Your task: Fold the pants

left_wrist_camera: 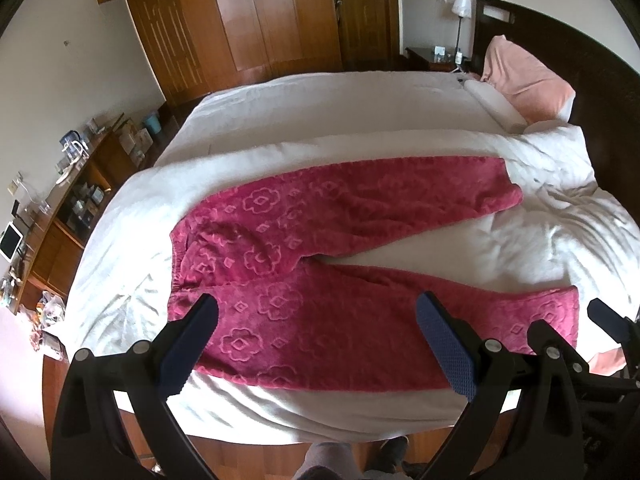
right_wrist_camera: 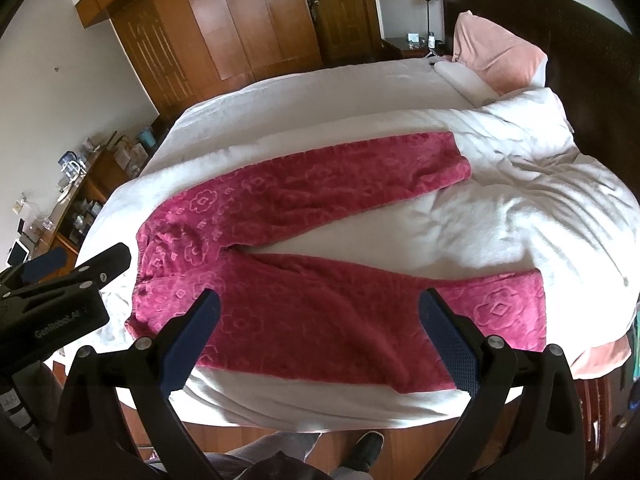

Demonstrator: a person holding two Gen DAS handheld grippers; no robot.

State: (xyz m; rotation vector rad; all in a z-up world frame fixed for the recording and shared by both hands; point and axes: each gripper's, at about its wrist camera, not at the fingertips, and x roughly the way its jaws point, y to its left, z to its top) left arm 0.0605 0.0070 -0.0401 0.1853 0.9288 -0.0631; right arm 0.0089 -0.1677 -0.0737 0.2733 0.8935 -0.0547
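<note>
Left tool (left_wrist_camera: pixel 318 312): black frame, 2 fingers with blue textured pads (left_wrist_camera: pixel 446 350), spread wide apart, gripping nothing; hovers over the near leg close to the waistband.
Right tool (right_wrist_camera: pixel 320 308): same build, blue pads (right_wrist_camera: pixel 450 346), likewise spread wide and empty; hovers over the near leg toward its cuff.
Spacing: the 2 tools are side by side, each showing at the edge of the other's view.
Pants: magenta fleece pants with an embossed flower pattern (left_wrist_camera: pixel 320 248), laid flat and unfolded on the bed, waistband to the left, 2 legs splayed in a V toward the right, near leg along the bed's front edge.
Bed: white quilted duvet (left_wrist_camera: pixel 360 108), rumpled at right; dark wooden headboard (right_wrist_camera: pixel 592 40).
Pillow: pink, propped against the headboard (left_wrist_camera: pixel 524 80).
Background: brown wooden wardrobe (right_wrist_camera: pixel 240 20); white bedside lamp (left_wrist_camera: pixel 462 6).
Person: 1 dark shoe (right_wrist_camera: pixel 366 446) on the wooden floor below the bed edge.
</note>
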